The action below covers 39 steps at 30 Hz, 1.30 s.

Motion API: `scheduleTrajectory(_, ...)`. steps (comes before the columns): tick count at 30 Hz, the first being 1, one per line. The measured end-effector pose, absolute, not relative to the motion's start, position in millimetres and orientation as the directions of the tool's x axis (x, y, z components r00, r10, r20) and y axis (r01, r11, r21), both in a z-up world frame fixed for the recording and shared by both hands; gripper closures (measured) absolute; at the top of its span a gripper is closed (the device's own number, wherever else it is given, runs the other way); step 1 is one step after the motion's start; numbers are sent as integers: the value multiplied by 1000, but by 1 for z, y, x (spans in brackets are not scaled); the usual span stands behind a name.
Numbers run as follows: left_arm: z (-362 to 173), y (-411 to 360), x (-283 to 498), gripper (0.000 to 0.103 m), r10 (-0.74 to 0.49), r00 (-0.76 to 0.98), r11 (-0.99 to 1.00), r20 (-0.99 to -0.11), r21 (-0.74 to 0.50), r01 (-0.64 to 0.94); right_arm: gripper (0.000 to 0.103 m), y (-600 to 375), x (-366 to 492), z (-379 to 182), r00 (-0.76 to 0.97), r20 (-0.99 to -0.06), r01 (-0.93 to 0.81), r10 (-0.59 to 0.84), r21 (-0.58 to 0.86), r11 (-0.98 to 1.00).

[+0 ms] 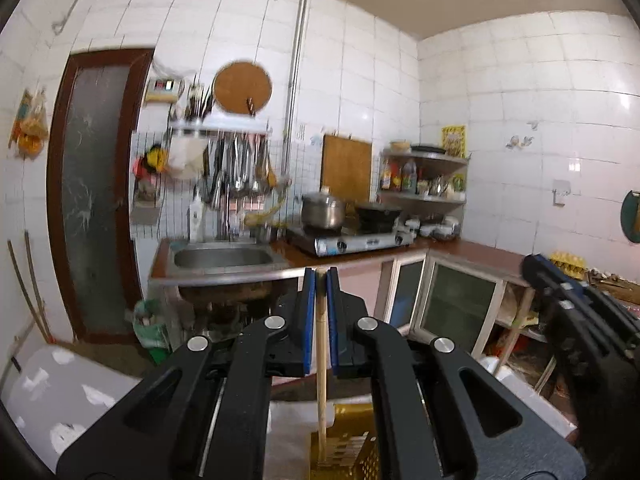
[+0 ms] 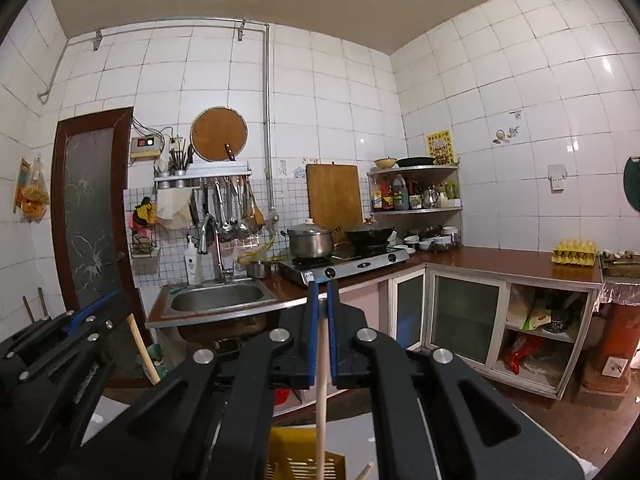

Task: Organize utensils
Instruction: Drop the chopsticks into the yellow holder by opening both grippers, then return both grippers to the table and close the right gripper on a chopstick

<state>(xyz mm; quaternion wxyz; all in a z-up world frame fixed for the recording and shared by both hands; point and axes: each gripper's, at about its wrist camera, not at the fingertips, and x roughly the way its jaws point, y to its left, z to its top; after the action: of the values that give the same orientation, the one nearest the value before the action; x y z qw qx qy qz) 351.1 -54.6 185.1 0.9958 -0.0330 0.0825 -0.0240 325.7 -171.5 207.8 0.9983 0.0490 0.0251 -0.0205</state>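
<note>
My left gripper (image 1: 320, 276) is shut on a pale wooden chopstick (image 1: 321, 360) that hangs down into a yellow slotted plastic basket (image 1: 348, 448) below. My right gripper (image 2: 322, 286) is shut on another pale wooden chopstick (image 2: 321, 392) that also reaches down to the yellow basket (image 2: 296, 460). The left gripper (image 2: 96, 308) shows at the left of the right wrist view with its chopstick (image 2: 143, 354) hanging under it. The right gripper (image 1: 536, 264) shows at the right edge of the left wrist view. Another chopstick tip (image 2: 366, 470) pokes up beside the basket.
Ahead is a kitchen counter with a steel sink (image 2: 218, 296), a gas stove (image 2: 348, 262) bearing a pot (image 2: 312, 240) and a wok (image 2: 368, 236), a hanging utensil rack (image 2: 224, 204), corner shelves with bottles (image 2: 412, 196), an egg tray (image 2: 574, 252) and glass-door cabinets (image 2: 464, 312). A white surface (image 1: 60, 392) lies below left.
</note>
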Motion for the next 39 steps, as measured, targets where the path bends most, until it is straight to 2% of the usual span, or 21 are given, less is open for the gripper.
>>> scheduleTrajectory(7,143,-44,371,98,-43,960,997,-278,-71,24,98,-174,339,169,992,-125,36,-28,61,997)
scheduleTrajectory(12,138,-38,365,97,-40,951,998,-308,-52,25,98,-179,343,152,982,-190,27,-16,53,998)
scheduleTrajectory(14,144,-35,358,87,-30,950,999,-311,-46,16,98,-183,341,152,976,-216,36,-24,50,998)
scheduleTrajectory(16,151,-31,350,62,-14,950,999,-311,-45,0,96,-188,338,154,970,-241,41,-28,52,998)
scheduleTrajectory(17,156,-27,344,58,-10,952,999,-307,-50,-5,95,-190,335,156,966,-256,51,-37,49,997)
scheduleTrajectory(18,160,-23,338,48,-12,952,998,-307,-56,-6,84,-192,331,157,964,-261,58,-44,48,997)
scheduleTrajectory(19,164,-21,334,39,-15,951,998,-310,-60,-4,62,-194,326,159,964,-262,64,-49,50,997)
scheduleTrajectory(20,168,-17,328,34,-18,949,998,-315,-63,-2,52,-198,320,161,964,-260,75,-58,56,996)
scheduleTrajectory(21,170,-15,321,27,-19,948,998,-317,-64,-1,48,-202,313,162,965,-254,81,-62,67,994)
scheduleTrajectory(25,171,-10,296,12,1,949,999,-315,-37,-13,48,-208,290,160,959,-275,87,-65,69,994)
scheduleTrajectory(29,161,-4,272,5,16,946,1000,-323,-12,-21,42,-211,272,145,946,-318,86,-57,80,993)
scheduleTrajectory(39,102,3,251,5,4,888,1000,-460,-10,-10,40,-204,239,76,889,-456,83,-42,71,994)
